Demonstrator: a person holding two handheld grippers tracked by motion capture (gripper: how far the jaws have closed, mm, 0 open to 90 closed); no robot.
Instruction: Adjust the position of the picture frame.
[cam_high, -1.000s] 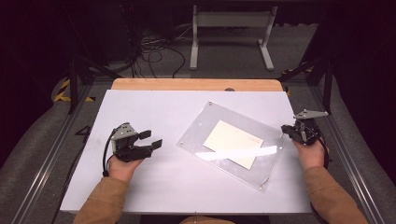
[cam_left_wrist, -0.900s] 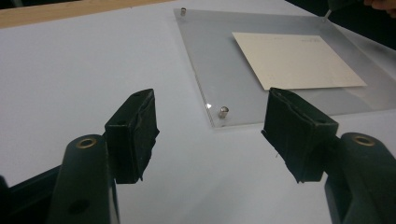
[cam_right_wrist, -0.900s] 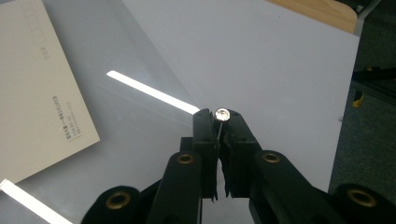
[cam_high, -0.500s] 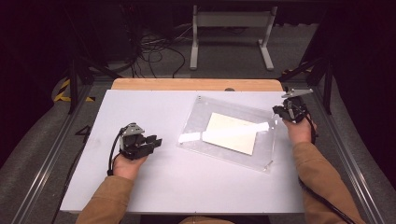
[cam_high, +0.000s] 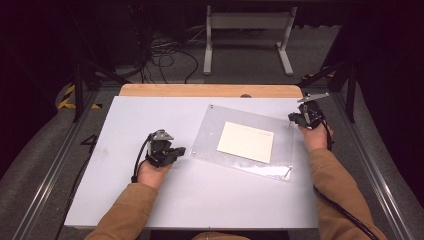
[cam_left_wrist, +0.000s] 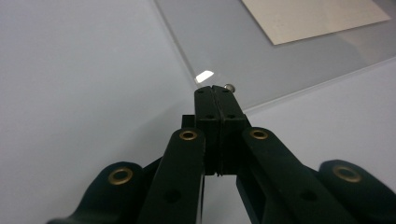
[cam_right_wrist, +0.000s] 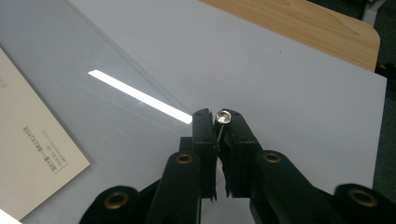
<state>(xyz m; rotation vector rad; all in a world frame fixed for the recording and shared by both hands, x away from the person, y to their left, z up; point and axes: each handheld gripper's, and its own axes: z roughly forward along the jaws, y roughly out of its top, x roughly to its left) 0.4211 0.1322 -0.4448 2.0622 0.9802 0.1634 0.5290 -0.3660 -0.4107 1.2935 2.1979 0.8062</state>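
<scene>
1. The clear acrylic sheet (cam_high: 245, 142) lay flat on the right half of the desk (cam_high: 125, 200), its long axis skewed toward the far right corner, a cream card (cam_high: 246, 141) under or inside it.
2. The right gripper (cam_high: 295, 118) sat at the sheet's far right corner, jaws nearly closed and pinching the sheet's edge beside a small corner screw (cam_right_wrist: 223, 116).
3. The left gripper (cam_high: 176, 151) met the sheet's near left corner, jaws pressed together just short of another screw (cam_left_wrist: 229, 87); whether it gripped the edge I could not tell.
4. Both hands were equally close, at opposite corners.
5. White desk top, wooden far edge; dark room, cables on the floor.
</scene>
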